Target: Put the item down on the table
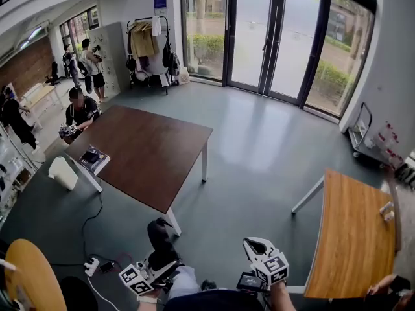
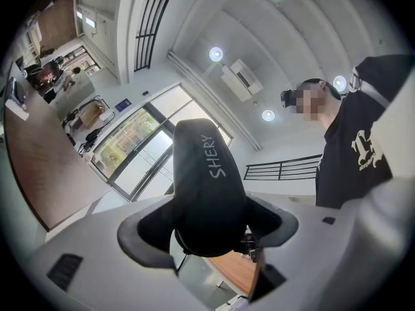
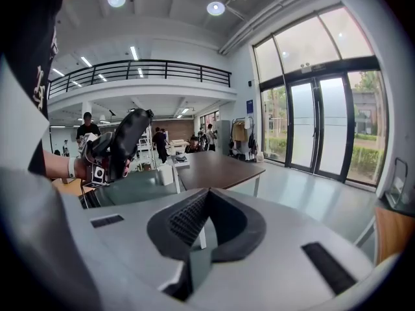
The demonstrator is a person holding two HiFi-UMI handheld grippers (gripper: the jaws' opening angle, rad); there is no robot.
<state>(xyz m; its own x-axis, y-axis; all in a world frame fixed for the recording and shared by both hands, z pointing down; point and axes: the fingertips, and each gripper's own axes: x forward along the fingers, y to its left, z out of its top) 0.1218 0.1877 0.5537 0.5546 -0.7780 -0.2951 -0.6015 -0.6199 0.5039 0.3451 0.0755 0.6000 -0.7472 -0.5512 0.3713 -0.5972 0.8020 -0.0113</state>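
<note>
black item [image 1: 159, 235]: lower end hidden behind left gripper [image 1: 162, 264] | yellow round table [image 1: 29, 274]: cut off bottom-left

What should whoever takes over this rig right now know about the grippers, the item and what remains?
Left gripper: fingers shut on the black item, held upright in the air.
Right gripper: fingers together, empty.
The item is over the floor, between the dark brown table ahead and the wooden table on the right, and rests on neither.
Done: item in hand.
Left: carry it to a table, set it down, release.
</note>
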